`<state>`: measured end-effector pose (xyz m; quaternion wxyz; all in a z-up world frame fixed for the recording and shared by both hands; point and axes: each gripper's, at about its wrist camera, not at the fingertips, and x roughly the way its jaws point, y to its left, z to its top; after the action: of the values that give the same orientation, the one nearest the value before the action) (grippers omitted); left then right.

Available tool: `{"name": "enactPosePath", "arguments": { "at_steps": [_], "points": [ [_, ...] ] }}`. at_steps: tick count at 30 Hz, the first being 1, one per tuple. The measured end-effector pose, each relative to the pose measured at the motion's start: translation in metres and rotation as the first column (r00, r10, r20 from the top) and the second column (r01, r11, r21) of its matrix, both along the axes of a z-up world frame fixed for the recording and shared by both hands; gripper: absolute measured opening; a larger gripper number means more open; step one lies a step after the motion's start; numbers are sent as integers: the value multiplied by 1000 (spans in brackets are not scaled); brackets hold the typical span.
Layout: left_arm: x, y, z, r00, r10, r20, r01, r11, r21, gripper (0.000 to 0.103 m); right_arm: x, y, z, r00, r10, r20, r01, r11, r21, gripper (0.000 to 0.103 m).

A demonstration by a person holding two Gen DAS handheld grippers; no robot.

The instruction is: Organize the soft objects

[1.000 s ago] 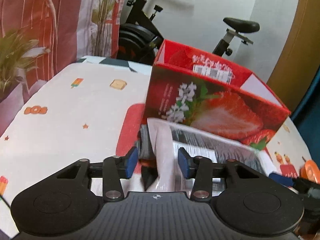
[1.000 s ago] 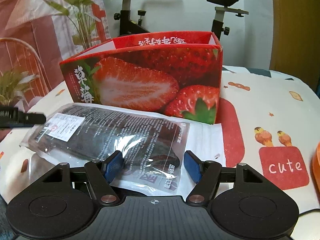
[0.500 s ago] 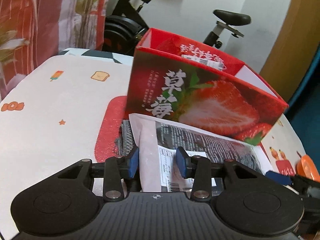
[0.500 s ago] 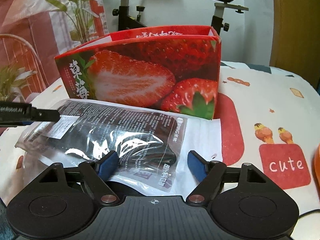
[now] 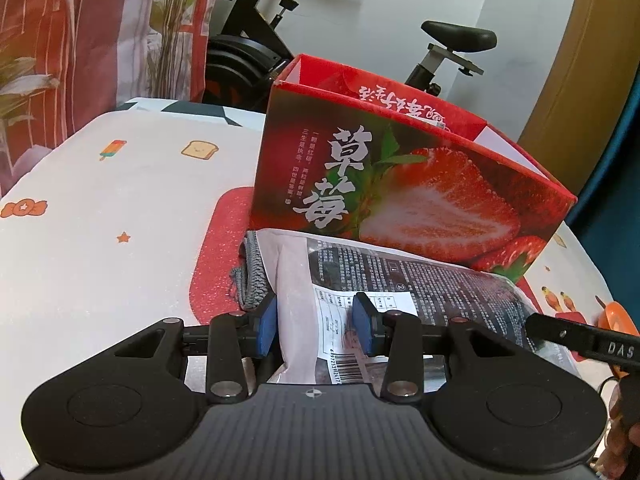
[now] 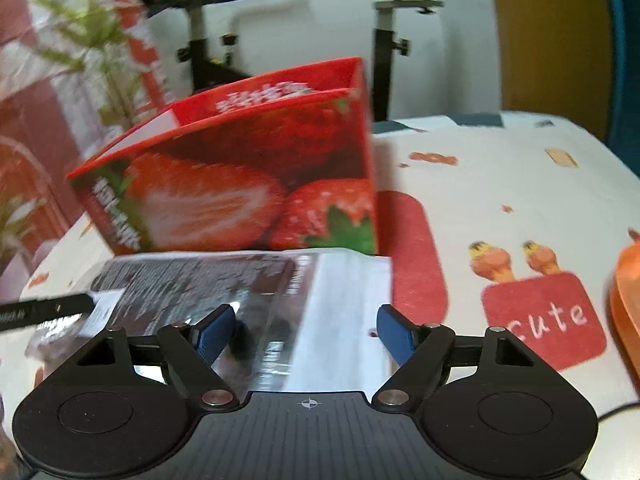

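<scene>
Left wrist view first: the left gripper (image 5: 315, 322) points down over one end of a clear plastic packet (image 5: 400, 280) with dark fabric inside and a white barcode label. Its blue pads (image 5: 266, 326) stand on either side of the packet's pale end; whether they press on it I cannot tell. The packet lies on the table (image 5: 120, 216), which wears a white cloth with small cartoon prints and a red patch, and it sits just in front of a red strawberry box (image 5: 400, 184) whose top is open. A grey knitted piece (image 5: 250, 276) pokes out from under the packet's left side, close to the box's near left corner. At the right edge the black arm of the right gripper (image 5: 580, 338) reaches in over the packet's far end. An exercise bike (image 5: 280, 52) stands beyond the table's far edge.

Right wrist view, somewhat blurred: the right gripper (image 6: 306, 332) hovers over the packet's (image 6: 240, 288) white end, its jaws wide apart after just opening further; the packet lies between them, and the pads (image 6: 394, 330) do not press it. The box (image 6: 240, 184) stands right behind the packet. The left gripper's arm (image 6: 44, 308) enters from the left edge onto the packet's other end. An orange thing (image 6: 626, 304) shows at the table's right edge, near a red "cute" print (image 6: 544, 320).
</scene>
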<state>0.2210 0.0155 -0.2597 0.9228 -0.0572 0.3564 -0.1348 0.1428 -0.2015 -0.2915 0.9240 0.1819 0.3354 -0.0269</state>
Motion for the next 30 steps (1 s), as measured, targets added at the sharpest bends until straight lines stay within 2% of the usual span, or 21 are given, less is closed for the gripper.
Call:
{"name": "enactPosePath", "arguments": {
  "at_steps": [7, 9, 10, 14, 16, 18, 22, 24, 27, 30],
  "points": [
    [-1, 1, 0, 1000, -3, -1, 3, 1000, -9, 43, 2, 0, -3, 1000, 27, 5, -27, 999, 27, 67],
    [-3, 1, 1, 1000, -8, 3, 8, 1000, -8, 43, 2, 4, 1, 998, 58, 21, -58, 998, 5, 53],
    [-3, 1, 1, 1000, -13, 3, 13, 1000, -12, 43, 3, 6, 2, 996, 85, 28, -85, 996, 0, 52],
    [-3, 0, 2, 1000, -20, 4, 20, 1000, -5, 43, 10, 14, 5, 992, 130, 3, -130, 991, -32, 53],
    [-3, 0, 2, 1000, -23, 2, 23, 1000, -4, 44, 10, 12, 6, 995, 105, 2, -105, 994, -39, 54],
    [-2, 2, 1, 1000, -20, -3, 20, 1000, -13, 45, 10, 7, 5, 998, 65, -5, -65, 997, -43, 61],
    [-1, 2, 0, 1000, -15, -10, 15, 1000, -22, 45, 10, -7, -2, 999, 43, -20, -42, 999, 25, 61],
    [-1, 1, 0, 1000, -16, -7, 16, 1000, -13, 45, 11, -6, -3, 999, 48, -24, -47, 999, 27, 62],
    [-2, 0, 0, 1000, -16, -7, 16, 1000, -13, 45, 12, -6, -5, 999, 29, -35, -29, 1000, 11, 71],
    [-1, 1, -1, 1000, -12, -13, 12, 1000, -26, 46, 14, -13, -10, 999, 17, -50, -13, 997, 73, 71]
  ]
}}
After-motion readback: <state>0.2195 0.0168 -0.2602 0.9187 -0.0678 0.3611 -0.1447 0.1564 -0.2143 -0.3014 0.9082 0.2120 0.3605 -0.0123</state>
